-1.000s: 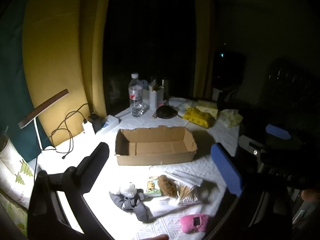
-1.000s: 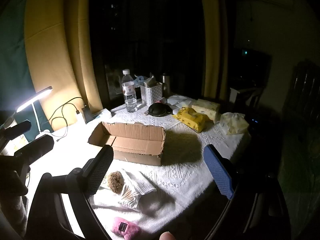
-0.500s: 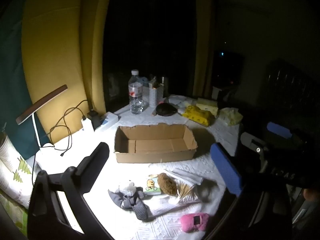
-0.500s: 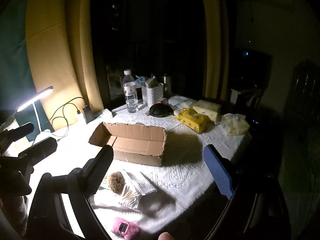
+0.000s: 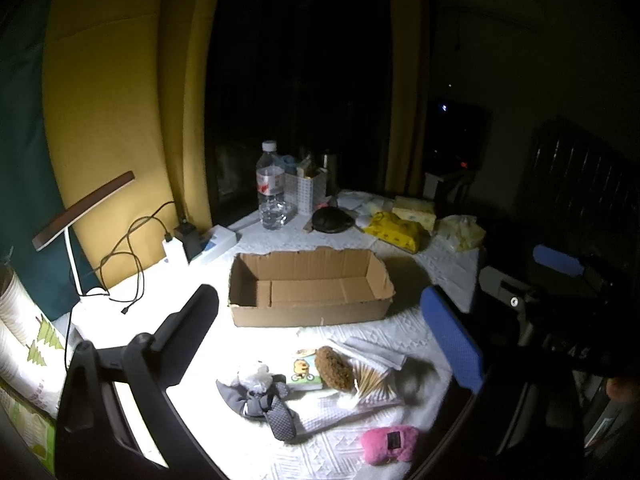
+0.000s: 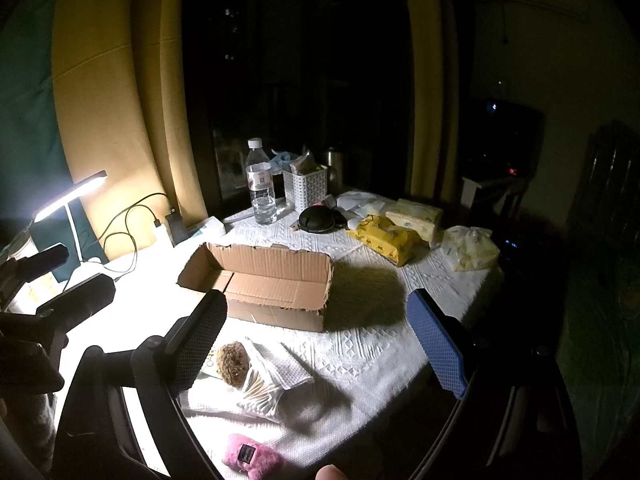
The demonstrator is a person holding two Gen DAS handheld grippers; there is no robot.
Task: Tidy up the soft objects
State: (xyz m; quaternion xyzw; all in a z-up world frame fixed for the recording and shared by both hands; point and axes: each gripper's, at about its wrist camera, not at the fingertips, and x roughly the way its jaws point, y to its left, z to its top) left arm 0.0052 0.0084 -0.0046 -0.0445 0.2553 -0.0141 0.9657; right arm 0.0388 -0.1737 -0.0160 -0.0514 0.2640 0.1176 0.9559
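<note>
The pink toy [image 5: 390,443] lies at the near edge of the table [image 6: 360,344], the gray toy [image 5: 256,394] just left of it, and the cardboard box [image 5: 308,288] behind them is empty. Both my left gripper [image 5: 320,344] and my right gripper [image 6: 316,340] hang spread wide above, holding nothing. I think a careless push can knock the pink toy off the edge.

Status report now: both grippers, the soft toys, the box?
Left gripper open, empty; right gripper open, empty. Pink plush and grey plush on the table, untouched. Cardboard box empty, nothing blocking.
</note>
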